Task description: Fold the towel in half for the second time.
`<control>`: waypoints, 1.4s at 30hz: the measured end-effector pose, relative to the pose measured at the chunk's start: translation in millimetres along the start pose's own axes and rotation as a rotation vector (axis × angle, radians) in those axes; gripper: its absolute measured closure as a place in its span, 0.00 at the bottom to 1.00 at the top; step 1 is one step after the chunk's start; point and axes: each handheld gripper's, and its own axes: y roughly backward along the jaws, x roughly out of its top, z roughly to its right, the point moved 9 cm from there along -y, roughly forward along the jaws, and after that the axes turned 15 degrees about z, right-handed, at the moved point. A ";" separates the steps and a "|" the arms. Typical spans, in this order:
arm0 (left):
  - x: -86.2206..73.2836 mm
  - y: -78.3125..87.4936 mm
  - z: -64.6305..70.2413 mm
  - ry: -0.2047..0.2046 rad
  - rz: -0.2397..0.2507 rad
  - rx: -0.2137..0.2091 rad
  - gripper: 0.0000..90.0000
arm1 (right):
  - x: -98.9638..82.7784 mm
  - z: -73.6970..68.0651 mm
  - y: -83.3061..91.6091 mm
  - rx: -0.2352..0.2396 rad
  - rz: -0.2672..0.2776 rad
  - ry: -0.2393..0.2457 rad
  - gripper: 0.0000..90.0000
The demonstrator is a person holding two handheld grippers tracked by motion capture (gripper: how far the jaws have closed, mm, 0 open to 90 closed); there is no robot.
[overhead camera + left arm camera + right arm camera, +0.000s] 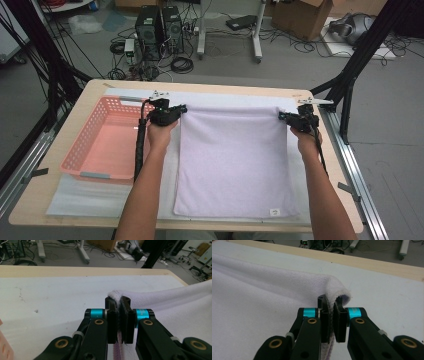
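I have the lilac towel spread across the middle of the surface, its near edge toward six o'clock and its far edge toward twelve. My left gripper is pinching the far left corner, at about eleven o'clock of the towel; in the left gripper view the fabric is clamped tight between the jaws. My right gripper pinches the far right corner at about one o'clock, cloth folded over the jaw tips. A pink basket sits at nine o'clock, just beside the towel.
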 end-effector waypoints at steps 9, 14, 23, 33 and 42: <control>9.9 22.1 22.8 -0.029 0.032 -0.062 0.95 | 5.1 -11.1 23.5 0.024 0.046 0.002 0.96; 7.4 32.6 25.4 -0.023 0.030 -0.076 0.95 | 8.3 -15.8 37.0 0.018 0.053 0.009 0.95; 1.3 64.5 44.1 -0.037 0.033 -0.120 0.95 | -1.2 -33.1 70.9 0.013 0.074 0.017 0.95; -27.1 98.9 55.7 -0.034 0.013 -0.113 0.94 | -36.8 -56.8 106.0 0.039 0.064 0.017 0.95; -47.3 117.1 65.4 -0.036 0.028 -0.137 0.94 | -51.6 -66.9 116.7 0.073 0.062 0.029 0.95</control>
